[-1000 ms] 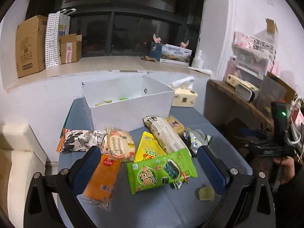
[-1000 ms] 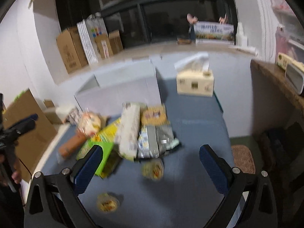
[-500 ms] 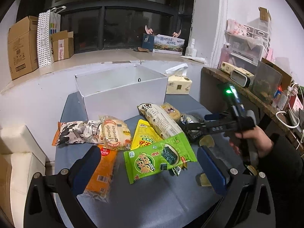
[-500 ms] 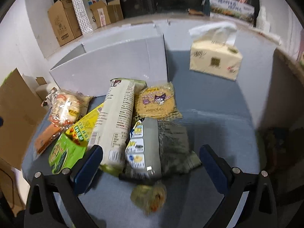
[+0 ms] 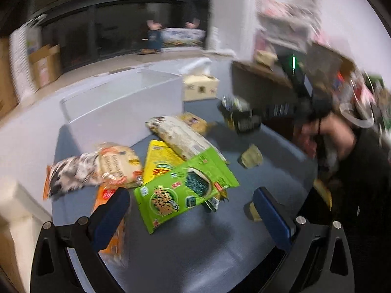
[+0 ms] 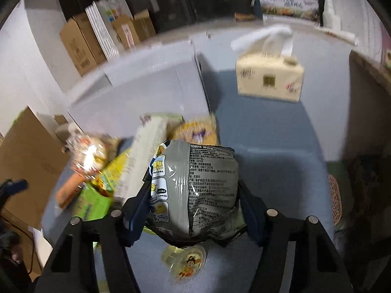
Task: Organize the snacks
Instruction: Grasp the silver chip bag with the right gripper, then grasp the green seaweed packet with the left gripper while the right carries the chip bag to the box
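Snack packs lie in a heap on the blue-grey table (image 5: 195, 256) in front of an open white box (image 5: 122, 112). My right gripper (image 6: 194, 188) is closing, and its pads press the sides of a grey snack bag (image 6: 195, 185). In the left wrist view that bag (image 5: 239, 117) hangs a little above the table. My left gripper (image 5: 189, 195) is open and holds nothing; a green seaweed bag (image 5: 180, 193) lies on the table just ahead of it. A yellow bag (image 5: 161, 161) and a long pale pack (image 5: 183, 139) lie behind the green one.
A tissue box (image 6: 268, 78) stands right of the white box (image 6: 151, 90). A jelly cup (image 6: 185, 263) lies under the grey bag, another (image 5: 251, 157) further out. An orange pack (image 5: 110, 219) lies by my left finger. A cluttered shelf (image 5: 281, 73) lines the right side.
My right gripper came forward over the grey bag and its jaws drew in onto it; the bag has left the heap. The left view has dipped and rolled.
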The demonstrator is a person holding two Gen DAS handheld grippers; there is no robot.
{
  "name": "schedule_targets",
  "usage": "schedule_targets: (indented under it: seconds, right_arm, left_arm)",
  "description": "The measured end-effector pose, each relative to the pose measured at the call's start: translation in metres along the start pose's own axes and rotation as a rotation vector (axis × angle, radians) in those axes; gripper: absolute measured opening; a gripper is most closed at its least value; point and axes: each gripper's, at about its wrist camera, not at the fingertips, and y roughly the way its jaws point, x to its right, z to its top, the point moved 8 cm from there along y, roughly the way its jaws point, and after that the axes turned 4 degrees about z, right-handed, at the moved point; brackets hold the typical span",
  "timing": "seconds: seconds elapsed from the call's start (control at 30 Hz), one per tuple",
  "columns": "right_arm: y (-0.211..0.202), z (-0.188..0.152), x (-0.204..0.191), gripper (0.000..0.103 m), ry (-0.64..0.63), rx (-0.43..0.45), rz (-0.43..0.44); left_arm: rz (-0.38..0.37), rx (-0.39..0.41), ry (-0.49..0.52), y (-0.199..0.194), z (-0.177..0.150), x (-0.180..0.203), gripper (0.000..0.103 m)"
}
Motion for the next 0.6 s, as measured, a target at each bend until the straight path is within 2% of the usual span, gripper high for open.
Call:
schedule_targets:
  seconds: [0.03, 0.17, 0.2, 0.27, 0.47, 0.6]
  right_arm:
    - [-0.011, 0.003, -0.004, 0.071, 0.000, 0.023, 0.014]
    - [-0.035, 0.009, -0.020, 0.071, -0.019, 0.064, 0.056]
    - [-0.044, 0.007, -0.026, 0.071, -0.035, 0.075, 0.061]
    - [-0.056, 0.003, -0.033, 0.071, -0.045, 0.095, 0.075]
    - [-0.086, -0.016, -0.042, 0.071, -0.047, 0.133, 0.095]
    - [-0.102, -0.028, -0.042, 0.071, -0.048, 0.135, 0.078]
  left_arm:
    - [-0.011, -0.001, 0.039, 0.003, 0.001, 0.003, 0.103]
    - [-0.080, -0.048, 0.307, 0.023, 0.002, 0.014, 0.103]
    - [-0.099, -0.073, 0.387, 0.031, 0.002, 0.015, 0.103]
    - [-0.129, -0.120, 0.479, 0.045, 0.002, 0.017, 0.103]
    - [-0.229, -0.235, 0.588, 0.091, -0.001, 0.017, 0.103]
    - [-0.292, -0.306, 0.599, 0.120, -0.007, 0.015, 0.102]
